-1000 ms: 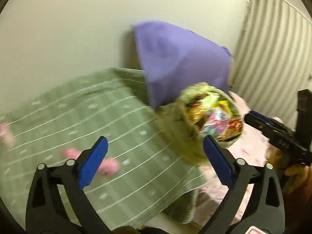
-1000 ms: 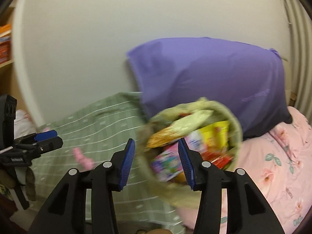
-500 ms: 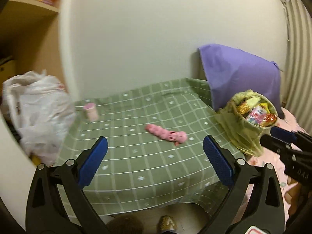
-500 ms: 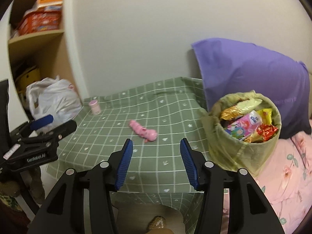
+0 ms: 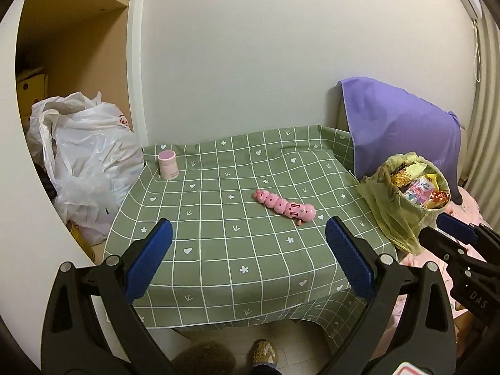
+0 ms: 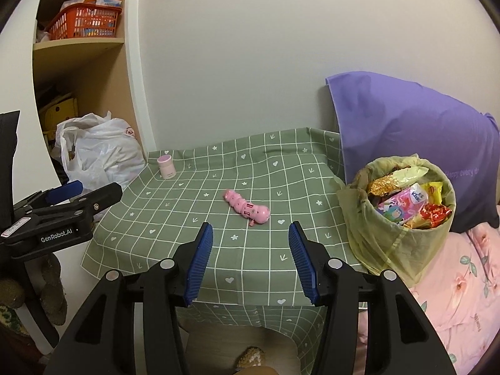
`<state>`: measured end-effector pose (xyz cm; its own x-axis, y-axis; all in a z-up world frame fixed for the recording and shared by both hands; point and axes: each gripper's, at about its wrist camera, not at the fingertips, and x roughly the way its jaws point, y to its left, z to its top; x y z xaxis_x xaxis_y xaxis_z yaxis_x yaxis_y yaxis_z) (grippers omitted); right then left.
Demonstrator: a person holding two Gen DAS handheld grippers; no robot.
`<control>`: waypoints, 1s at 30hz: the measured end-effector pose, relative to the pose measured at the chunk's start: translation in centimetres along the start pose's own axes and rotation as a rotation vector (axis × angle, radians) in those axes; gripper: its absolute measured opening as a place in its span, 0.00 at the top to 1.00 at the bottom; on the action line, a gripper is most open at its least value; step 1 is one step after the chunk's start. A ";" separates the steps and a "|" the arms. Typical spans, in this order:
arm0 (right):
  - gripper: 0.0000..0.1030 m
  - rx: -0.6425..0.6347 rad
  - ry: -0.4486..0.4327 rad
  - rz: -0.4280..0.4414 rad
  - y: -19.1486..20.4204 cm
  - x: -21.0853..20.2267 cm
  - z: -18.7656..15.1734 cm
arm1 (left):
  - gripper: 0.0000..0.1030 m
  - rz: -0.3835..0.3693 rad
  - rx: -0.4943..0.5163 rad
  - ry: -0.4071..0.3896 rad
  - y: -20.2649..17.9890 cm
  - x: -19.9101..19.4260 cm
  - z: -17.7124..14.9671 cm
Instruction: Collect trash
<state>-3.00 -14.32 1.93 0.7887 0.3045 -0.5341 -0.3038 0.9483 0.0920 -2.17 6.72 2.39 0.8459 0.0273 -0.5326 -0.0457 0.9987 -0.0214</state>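
Note:
A bin lined with a yellow-green bag stands on the bed right of the table, filled with snack wrappers. A pink caterpillar toy lies mid-table on the green checked cloth. A small pink cup stands at the far left corner. My left gripper hangs open before the table's near edge, nothing between its pads. My right gripper is open too, empty, near the front edge; it also shows at the right in the left wrist view.
A white plastic bag bulges at the table's left beside a wooden shelf with a red basket. A purple pillow leans on the wall behind the bin. Pink floral bedding lies right. A slipper is on the floor.
Both views swung left from the bin and pillow to take in the whole table, then steadied. The bin now sits at the right. The right gripper's jaws widened slightly.

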 end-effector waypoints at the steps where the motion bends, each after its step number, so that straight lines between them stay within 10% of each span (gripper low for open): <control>1: 0.54 0.001 -0.002 -0.003 -0.1 -0.1 0.0 | 0.09 0.000 0.001 -0.002 0.0 -0.1 0.0; 30: 0.54 0.024 -0.008 -0.009 -1.0 -0.2 0.1 | 0.09 0.001 0.014 -0.019 -0.5 -0.7 0.3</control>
<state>-2.78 -15.33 1.97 0.7958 0.2968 -0.5279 -0.2842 0.9527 0.1073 -2.62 6.20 3.00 0.8559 0.0290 -0.5163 -0.0393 0.9992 -0.0090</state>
